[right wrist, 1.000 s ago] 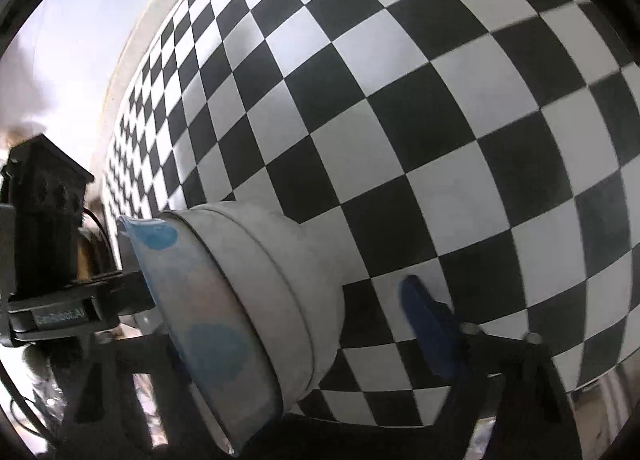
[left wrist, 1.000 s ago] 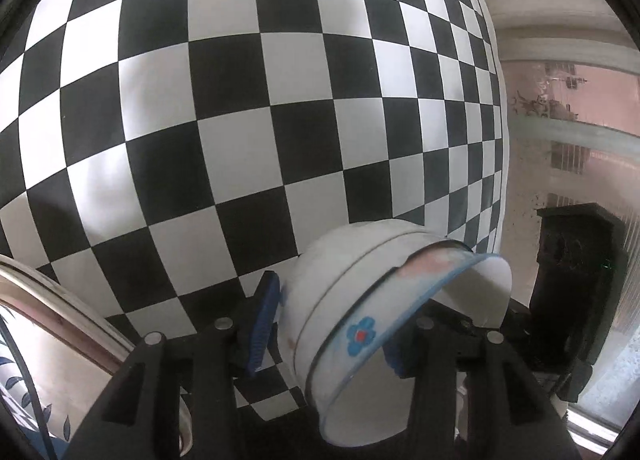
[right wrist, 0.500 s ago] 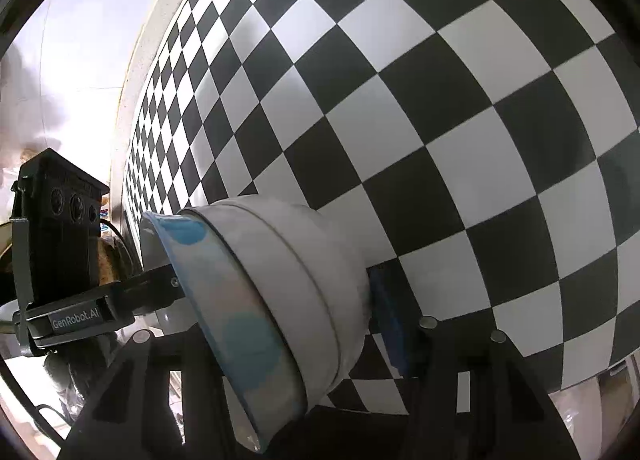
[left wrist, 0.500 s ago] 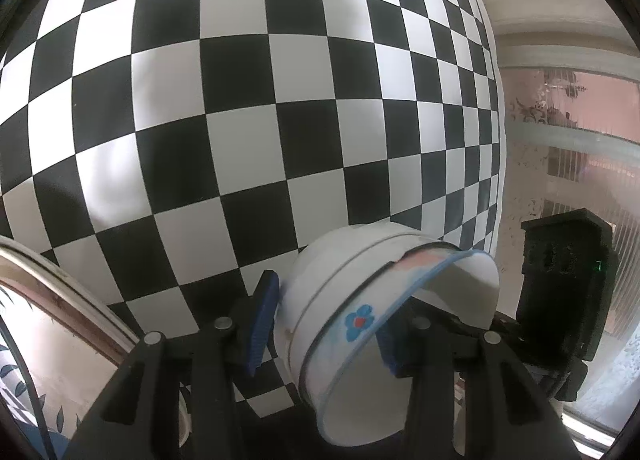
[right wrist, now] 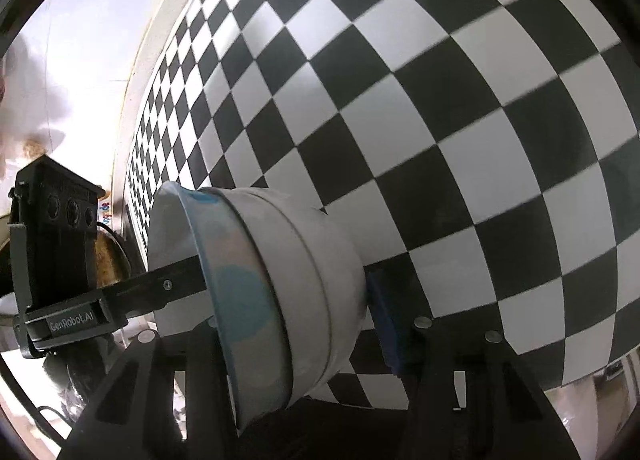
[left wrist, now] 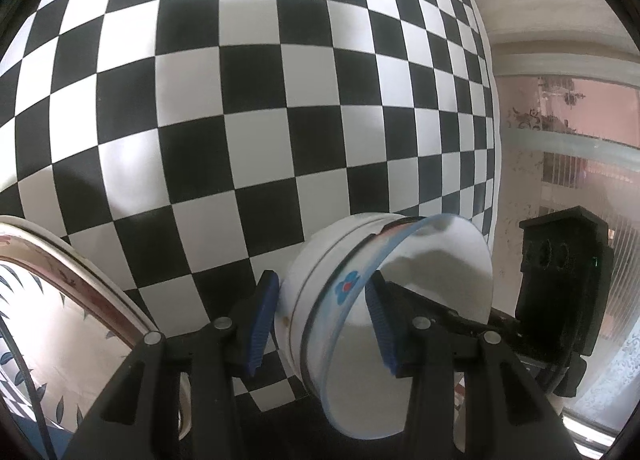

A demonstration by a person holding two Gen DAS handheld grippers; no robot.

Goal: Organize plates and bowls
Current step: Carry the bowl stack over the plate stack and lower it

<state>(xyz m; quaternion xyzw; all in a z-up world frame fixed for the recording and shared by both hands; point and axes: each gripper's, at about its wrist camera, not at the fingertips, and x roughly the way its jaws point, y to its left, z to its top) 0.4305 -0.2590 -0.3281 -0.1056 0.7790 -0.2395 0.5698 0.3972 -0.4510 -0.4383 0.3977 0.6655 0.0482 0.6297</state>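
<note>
Both tongs clamp same bowl stack [left wrist: 320, 300], tipped sideways above checkered cloth [left wrist: 240, 100]: left tongs [left wrist: 320, 314], right tongs [right wrist: 294, 320]. Glazed, slippery, breakable; you keep grip across rim, plate [left wrist: 60, 260] nearby.

The only readable lettering is "GenRobot.AI", in pale letters on a dark grey plastic band [right wrist: 72, 326] at the base of the black two-finger gripper [right wrist: 120, 292] seen at the left of the right wrist view; small coloured marks beside its black housing are too blurred to read
</note>
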